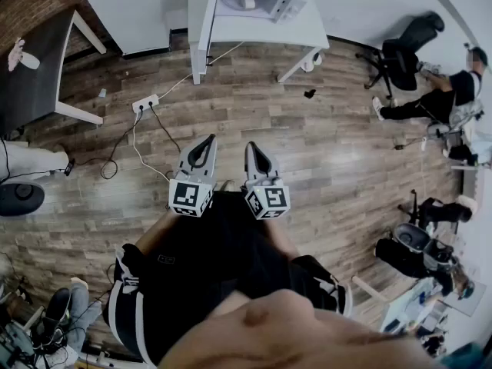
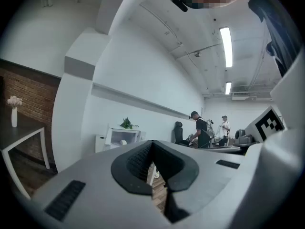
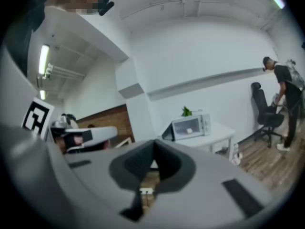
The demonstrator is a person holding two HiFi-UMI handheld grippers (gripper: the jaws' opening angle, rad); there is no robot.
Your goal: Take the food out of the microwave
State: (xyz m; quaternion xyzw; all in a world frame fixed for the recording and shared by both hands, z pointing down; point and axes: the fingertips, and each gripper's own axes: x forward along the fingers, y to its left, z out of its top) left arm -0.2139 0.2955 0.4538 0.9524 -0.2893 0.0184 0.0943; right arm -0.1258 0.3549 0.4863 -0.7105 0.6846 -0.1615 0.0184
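Note:
Far across the room a white microwave (image 1: 257, 3) stands on a white table (image 1: 261, 31). A small pale food item (image 1: 247, 2) shows inside it. The microwave (image 3: 190, 125) is also in the right gripper view, its door apparently swung open to the left, with the food (image 3: 189, 130) in the cavity. In the left gripper view the microwave (image 2: 123, 137) is small and distant. Both grippers are held side by side in front of the person's body, well short of the table. My left gripper (image 1: 208, 140) is shut and empty. So is my right gripper (image 1: 252, 147).
A power strip (image 1: 144, 103) and loose cables lie on the wooden floor between me and the table. A dark table (image 1: 38, 68) stands at the left. An office chair (image 1: 403, 52) and a seated person (image 1: 453, 91) are at the right. A plant (image 3: 186, 111) tops the microwave.

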